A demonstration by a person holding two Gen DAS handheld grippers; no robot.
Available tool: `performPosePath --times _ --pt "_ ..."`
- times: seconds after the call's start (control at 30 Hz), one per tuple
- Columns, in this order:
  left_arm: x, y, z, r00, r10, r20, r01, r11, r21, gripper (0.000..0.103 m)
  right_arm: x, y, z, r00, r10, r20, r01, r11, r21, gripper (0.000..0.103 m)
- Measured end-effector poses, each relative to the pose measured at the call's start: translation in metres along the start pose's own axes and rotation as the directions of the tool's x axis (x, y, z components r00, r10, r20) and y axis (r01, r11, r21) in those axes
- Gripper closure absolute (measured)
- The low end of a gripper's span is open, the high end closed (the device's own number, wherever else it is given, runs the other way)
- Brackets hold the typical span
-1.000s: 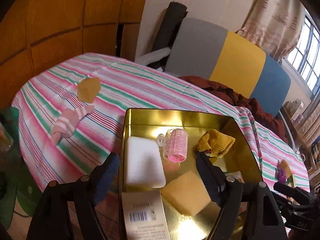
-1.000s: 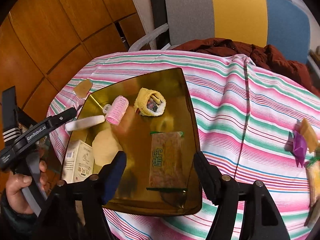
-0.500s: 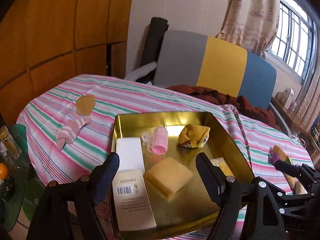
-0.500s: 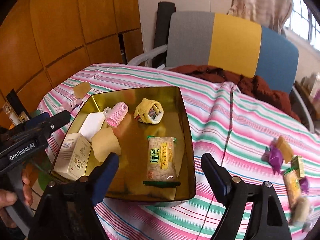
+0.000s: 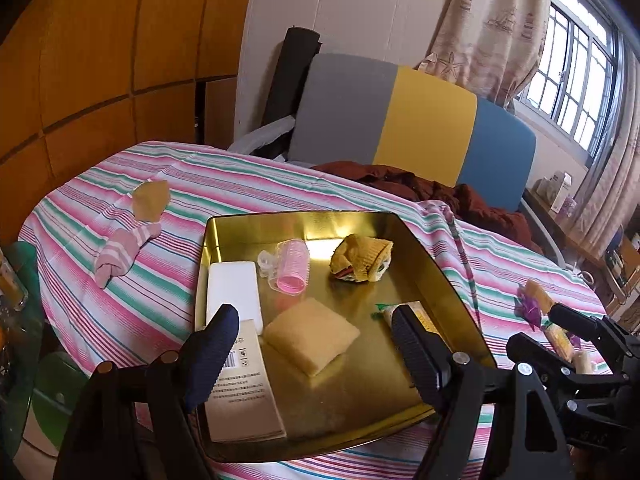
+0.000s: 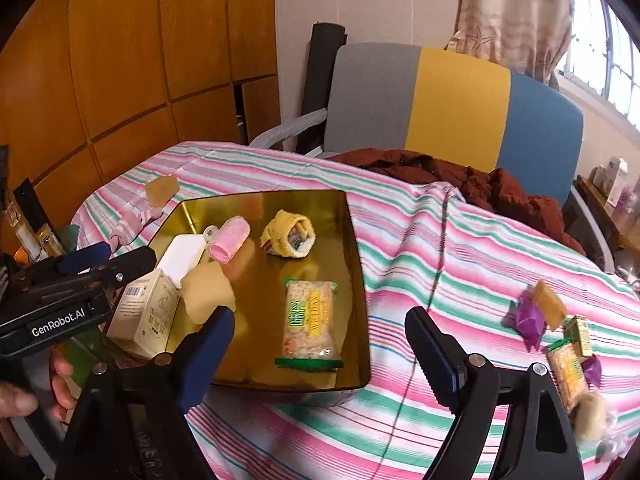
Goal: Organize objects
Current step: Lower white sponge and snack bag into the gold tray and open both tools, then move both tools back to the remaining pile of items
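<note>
Both grippers pulled back and up from gold tray; nothing carried.

Gold tray (image 6: pixel 356 280) mid-table holds rice cracker pack (image 6: pixel 310 322), curler, box. Left gripper (image 5: pixel 312 354) and right gripper (image 6: pixel 320 350) both gape empty. Loose snacks (image 6: pixel 560 340) remain at 3 o'clock, pink sock (image 5: pixel 122 250) at 10: likely next.

Beyond my table's striped cloth (image 5: pixel 248 184) stands a grey, yellow and blue chair (image 5: pixel 412 128). Wooden panelling (image 5: pixel 100 60) lines the left wall; daylight enters a barred window (image 5: pixel 576 80) beside patterned curtains (image 5: pixel 492 28).
</note>
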State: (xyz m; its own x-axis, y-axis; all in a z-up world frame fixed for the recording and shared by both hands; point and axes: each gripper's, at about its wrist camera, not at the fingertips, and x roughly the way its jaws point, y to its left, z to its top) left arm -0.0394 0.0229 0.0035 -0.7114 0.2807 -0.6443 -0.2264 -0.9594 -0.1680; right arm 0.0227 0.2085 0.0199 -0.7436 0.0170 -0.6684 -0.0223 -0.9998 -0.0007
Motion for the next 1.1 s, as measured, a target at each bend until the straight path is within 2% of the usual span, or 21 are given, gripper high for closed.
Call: performPosePath --times 0.2,0.53,0.8,1.1 --pt "-0.003 -0.010 0.000 1.000 -0.016 0.003 0.016 0.999 0.038 0.023 -0.007 -0.010 -0.002 1.000 -0.013 0.016 0.013 1.000 0.020 0.013" --pt "0.000 -0.022 0.000 0.999 -0.041 -0.006 0.041 0.998 0.041 0.023 -0.005 -0.038 -0.012 0.998 -0.057 -0.014 0.058 0.996 0.064 0.010" --pt "0.002 -0.057 0.004 0.998 -0.060 -0.009 0.061 0.986 0.157 0.023 -0.005 -0.061 -0.021 0.995 -0.094 -0.038 0.097 0.991 0.089 0.010" --pt "0.006 -0.103 0.000 0.993 -0.115 -0.032 0.120 0.953 0.278 0.023 -0.009 -0.103 -0.022 0.987 -0.151 -0.060 0.157 0.979 0.128 0.009"
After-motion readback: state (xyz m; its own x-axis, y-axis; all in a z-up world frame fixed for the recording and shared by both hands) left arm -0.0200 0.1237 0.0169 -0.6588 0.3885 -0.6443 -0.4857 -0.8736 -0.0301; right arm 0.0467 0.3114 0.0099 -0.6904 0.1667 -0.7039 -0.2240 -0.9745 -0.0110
